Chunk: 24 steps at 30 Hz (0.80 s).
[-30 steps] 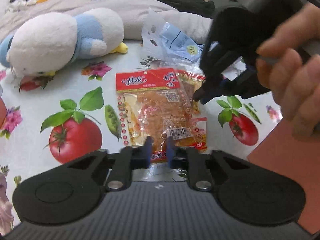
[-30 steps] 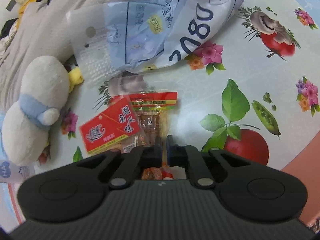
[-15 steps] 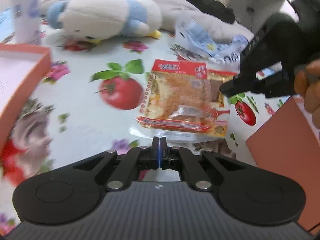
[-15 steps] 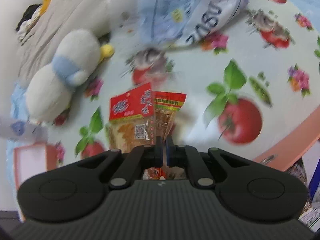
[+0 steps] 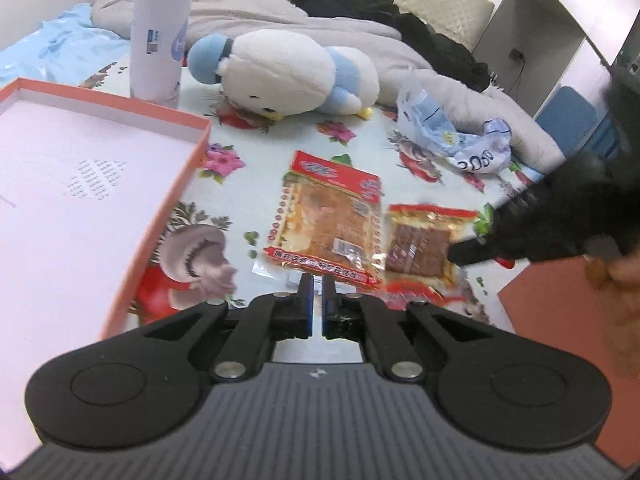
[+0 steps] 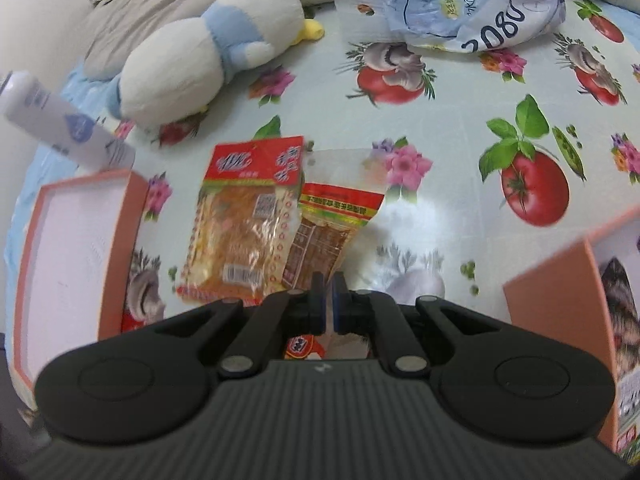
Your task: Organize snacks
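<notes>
Left gripper (image 5: 316, 285) angled down, jaws closed to a thin slit, clamped on nothing. Right gripper (image 6: 329, 283) pitched steeply down, jaws likewise closed. Right hand (image 5: 614, 280) grips its handle at frame edge.

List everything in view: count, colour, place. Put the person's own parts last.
large snack packet: one, red top over orange-yellow, on the tablecloth, held at its near edge by the left tongs.
small snack packet: one, red and green top over brown, right of the large one, held by the right tongs.
open box: one, salmon rim, white inside, left of the packets.
second box: one, salmon, at the right edge.
plush toy: one, white and blue, lying behind the packets.
crumpled bag: one, pale blue, far right.
bottle: one, white, upright behind the open box.
tablecloth: one, pale with tomato print.
left tongs: black, shut.
right tongs: black, shut.
hand: one, right edge of left view.
</notes>
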Motion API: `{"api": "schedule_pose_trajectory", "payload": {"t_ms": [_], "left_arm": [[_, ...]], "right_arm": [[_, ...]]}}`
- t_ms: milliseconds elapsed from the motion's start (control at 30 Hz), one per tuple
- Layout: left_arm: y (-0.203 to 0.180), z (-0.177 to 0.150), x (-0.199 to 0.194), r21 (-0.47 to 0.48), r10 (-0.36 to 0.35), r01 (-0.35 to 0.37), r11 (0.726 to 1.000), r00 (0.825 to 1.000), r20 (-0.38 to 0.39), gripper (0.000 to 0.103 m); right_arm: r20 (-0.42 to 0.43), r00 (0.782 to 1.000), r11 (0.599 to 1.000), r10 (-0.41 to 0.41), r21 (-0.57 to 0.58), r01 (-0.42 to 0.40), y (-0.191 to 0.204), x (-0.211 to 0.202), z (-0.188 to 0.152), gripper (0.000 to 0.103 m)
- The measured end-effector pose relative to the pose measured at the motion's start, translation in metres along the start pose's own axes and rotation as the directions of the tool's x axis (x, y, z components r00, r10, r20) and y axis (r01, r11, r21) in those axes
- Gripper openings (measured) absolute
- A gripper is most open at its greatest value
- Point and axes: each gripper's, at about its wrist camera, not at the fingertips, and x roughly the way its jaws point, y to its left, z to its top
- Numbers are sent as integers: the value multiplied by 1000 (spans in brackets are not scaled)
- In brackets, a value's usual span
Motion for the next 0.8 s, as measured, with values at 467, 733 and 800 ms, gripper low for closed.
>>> {"api": "schedule_pose_trajectory", "payload": {"t_ms": [467,733,800], "left_arm": [[-28,39,82,198,-12,31,980,995,-96,89],[-53,23,110,359,79,-27,933,988,-131,75],[-54,19,108,385,91,-38,922,988,-121,66]], "right_arm": [[131,991,991,-28,-124,44,-6,-29,-68,6],[165,986,978,-33,-197,66,-4,-30,-93,6],[169,985,973,-35,-217,72,-4,-30,-99,6]]}}
